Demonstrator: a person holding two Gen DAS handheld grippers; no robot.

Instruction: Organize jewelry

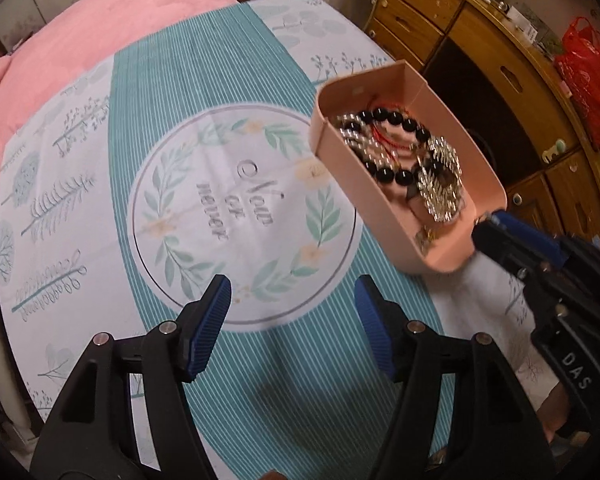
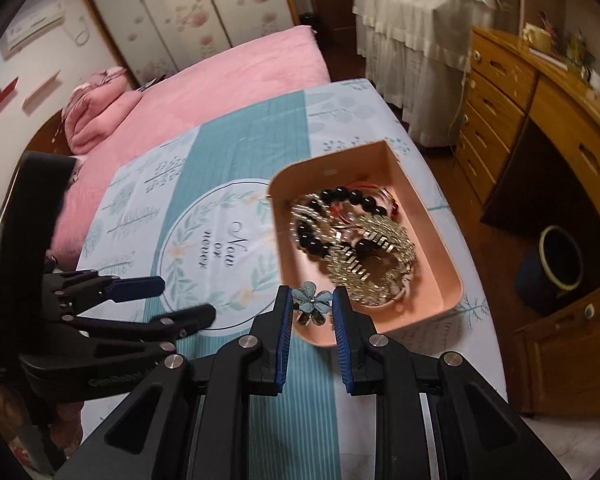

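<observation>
Right wrist: flower clip (image 2: 311,303) pinched in right tool (image 2: 312,300)

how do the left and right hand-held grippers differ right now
The left hand-held gripper stands open with nothing between its blue pads; the right hand-held gripper is nearly closed, pinching a pale blue flower-shaped ornament over the pink plastic tray. Both have black frames and point down at the patterned tablecloth.
</observation>
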